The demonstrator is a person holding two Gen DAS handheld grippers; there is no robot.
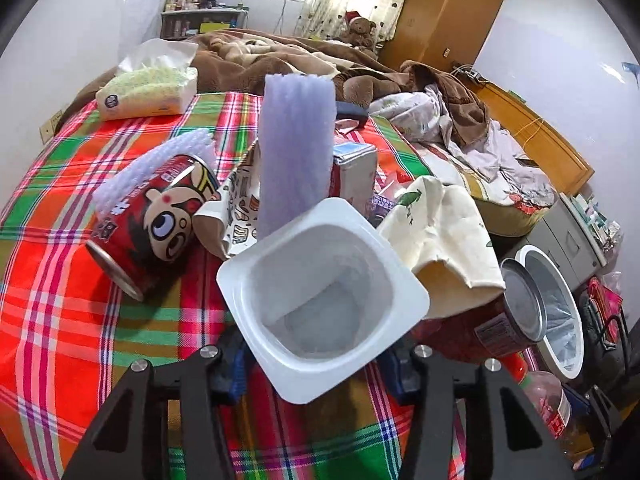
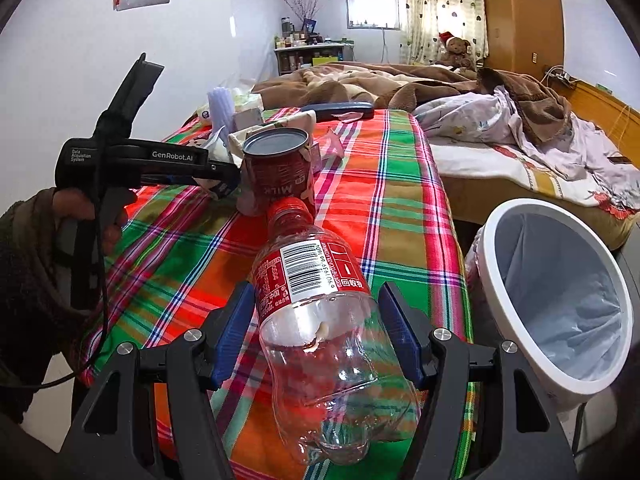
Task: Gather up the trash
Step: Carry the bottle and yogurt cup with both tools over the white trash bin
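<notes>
A white plastic cup, empty and tilted, sits between the blue pads of my left gripper, which is shut on it just above the plaid cloth. In the right wrist view the left gripper is held in a person's hand beside an upright red milk can. My right gripper is shut on a clear plastic bottle with a red label and red cap. The bottle hangs over the table's near right edge. A white bin with a pale liner stands open just to its right.
A second red can lies on its side at the left. A bundle of purple straws, a small carton, paper bags and a tissue pack crowd the cloth. An unmade bed lies behind.
</notes>
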